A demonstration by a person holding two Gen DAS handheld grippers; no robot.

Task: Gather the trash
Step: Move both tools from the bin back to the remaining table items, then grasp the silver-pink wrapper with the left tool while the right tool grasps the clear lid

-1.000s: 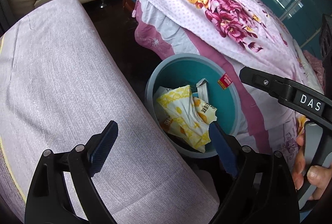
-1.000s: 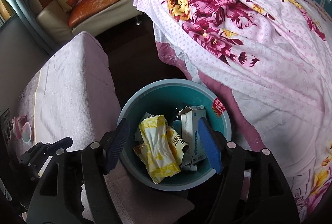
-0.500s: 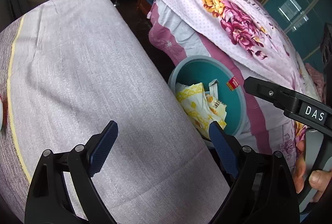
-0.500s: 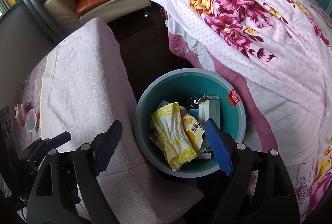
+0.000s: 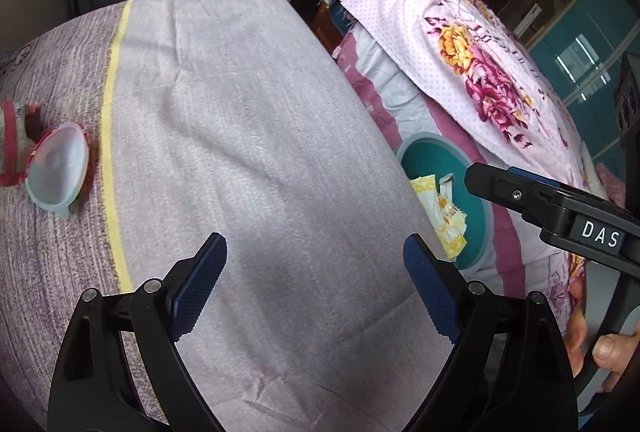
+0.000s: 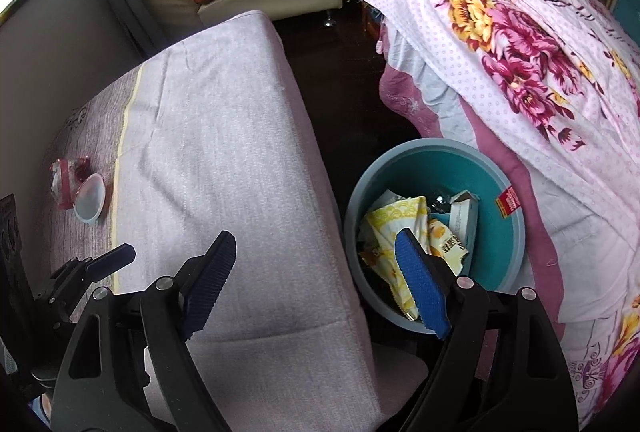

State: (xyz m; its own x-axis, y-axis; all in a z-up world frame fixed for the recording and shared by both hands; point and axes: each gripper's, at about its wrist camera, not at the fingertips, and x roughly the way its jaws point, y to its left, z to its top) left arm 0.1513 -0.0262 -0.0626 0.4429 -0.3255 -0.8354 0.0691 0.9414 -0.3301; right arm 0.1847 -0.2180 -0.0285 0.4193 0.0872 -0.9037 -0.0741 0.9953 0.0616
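Both grippers are empty at this moment. The left gripper (image 5: 316,272) has its jaws wide apart with only the cloth-covered table (image 5: 240,111) below them. The right gripper (image 6: 316,268) also holds nothing and its jaws stand wide; its right pad is seen in front of the bin, but does not touch anything.

The teal trash bin (image 6: 496,256) stands on the dark floor in the gap between the table and the bed with the floral cover (image 6: 540,51). I think it is placed there so that trash from the table can be dropped over the right edge. Inside it lie a yellow snack wrapper (image 6: 396,220) and a small carton (image 6: 464,216).

The trash not yet collected is on the far left of the table: a clear plastic lid (image 5: 58,167), touching a red-and-white wrapper (image 5: 12,143) on its left. The open, downward-tilted jaws probably suit the next pick-up there.
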